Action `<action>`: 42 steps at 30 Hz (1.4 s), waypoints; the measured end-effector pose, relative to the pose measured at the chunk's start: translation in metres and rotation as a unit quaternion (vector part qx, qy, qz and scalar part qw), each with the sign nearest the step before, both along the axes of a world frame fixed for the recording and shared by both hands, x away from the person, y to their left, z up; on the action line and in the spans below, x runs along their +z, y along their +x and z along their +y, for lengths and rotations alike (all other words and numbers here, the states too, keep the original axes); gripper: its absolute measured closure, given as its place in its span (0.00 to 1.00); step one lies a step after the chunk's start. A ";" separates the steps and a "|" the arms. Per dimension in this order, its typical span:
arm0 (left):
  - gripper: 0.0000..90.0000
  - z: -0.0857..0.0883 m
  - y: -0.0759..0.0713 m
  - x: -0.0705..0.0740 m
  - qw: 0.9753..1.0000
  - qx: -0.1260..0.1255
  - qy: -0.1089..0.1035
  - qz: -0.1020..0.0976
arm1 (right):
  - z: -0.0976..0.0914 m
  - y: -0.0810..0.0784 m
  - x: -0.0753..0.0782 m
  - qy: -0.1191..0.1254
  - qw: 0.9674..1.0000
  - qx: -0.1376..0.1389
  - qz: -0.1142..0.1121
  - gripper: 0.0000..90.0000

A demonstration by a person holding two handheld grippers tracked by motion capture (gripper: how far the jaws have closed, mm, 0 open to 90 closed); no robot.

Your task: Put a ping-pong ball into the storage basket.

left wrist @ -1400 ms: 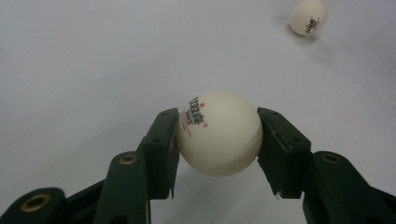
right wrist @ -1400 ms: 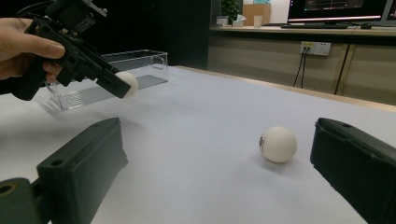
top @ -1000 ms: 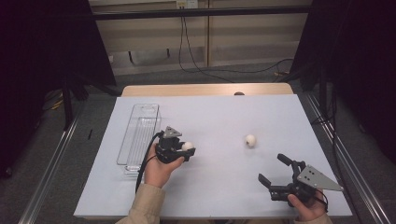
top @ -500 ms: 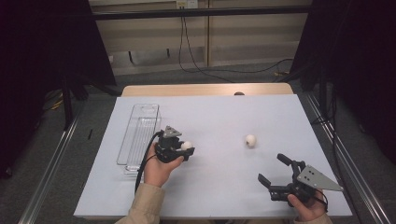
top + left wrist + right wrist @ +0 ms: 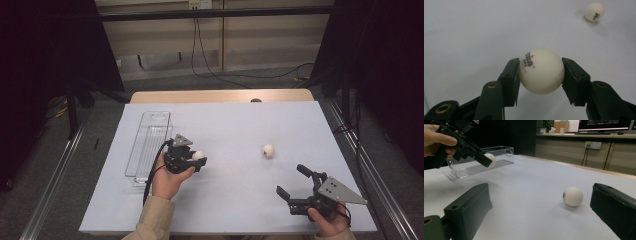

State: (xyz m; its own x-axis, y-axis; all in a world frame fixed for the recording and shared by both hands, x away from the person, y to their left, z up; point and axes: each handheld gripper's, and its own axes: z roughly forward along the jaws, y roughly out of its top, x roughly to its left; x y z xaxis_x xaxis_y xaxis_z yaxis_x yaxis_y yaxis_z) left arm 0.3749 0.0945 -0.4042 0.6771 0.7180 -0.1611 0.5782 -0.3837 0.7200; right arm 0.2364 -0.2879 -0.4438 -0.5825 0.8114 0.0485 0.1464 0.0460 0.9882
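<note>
My left gripper [image 5: 198,159] is shut on a white ping-pong ball [image 5: 199,155] and holds it a little above the white table, just right of a clear plastic tray [image 5: 147,145]. In the left gripper view the ball [image 5: 541,75] sits squeezed between both black pads, printed side toward the left jaw. A second ball [image 5: 268,150] lies loose on the table to the right. My right gripper [image 5: 290,179] rests open near the front right edge and points at that ball [image 5: 573,196], which lies beyond its jaws. The right gripper view also shows the left gripper [image 5: 484,160] with its ball [image 5: 490,160].
The long clear tray [image 5: 499,157] stands lengthwise at the table's left side. A white sheet [image 5: 235,125] covers the table, with a wooden strip [image 5: 220,96] at its far edge. Metal rails [image 5: 55,175] run along both sides, and cables hang behind.
</note>
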 end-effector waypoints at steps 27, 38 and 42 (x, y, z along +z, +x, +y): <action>0.57 0.013 0.004 0.016 1.000 0.016 -0.015 -0.008 | 0.000 0.000 0.000 0.001 1.000 0.000 -0.001 0.02; 0.57 0.016 0.005 0.016 1.000 0.013 -0.012 -0.008 | -0.001 0.000 0.000 0.004 1.000 -0.002 0.001 0.02; 0.57 0.017 0.004 0.016 1.000 0.013 -0.011 -0.008 | -0.001 0.000 0.000 0.001 1.000 -0.001 0.000 0.02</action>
State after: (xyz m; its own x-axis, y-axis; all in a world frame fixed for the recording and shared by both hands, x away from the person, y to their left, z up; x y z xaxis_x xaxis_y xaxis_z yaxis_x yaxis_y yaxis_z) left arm 0.3793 0.1114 -0.3878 0.6609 0.7317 -0.1669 0.5761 -0.3522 0.7376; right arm 0.2362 -0.2884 -0.4439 -0.5814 0.8120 0.0509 0.1463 0.0429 0.9883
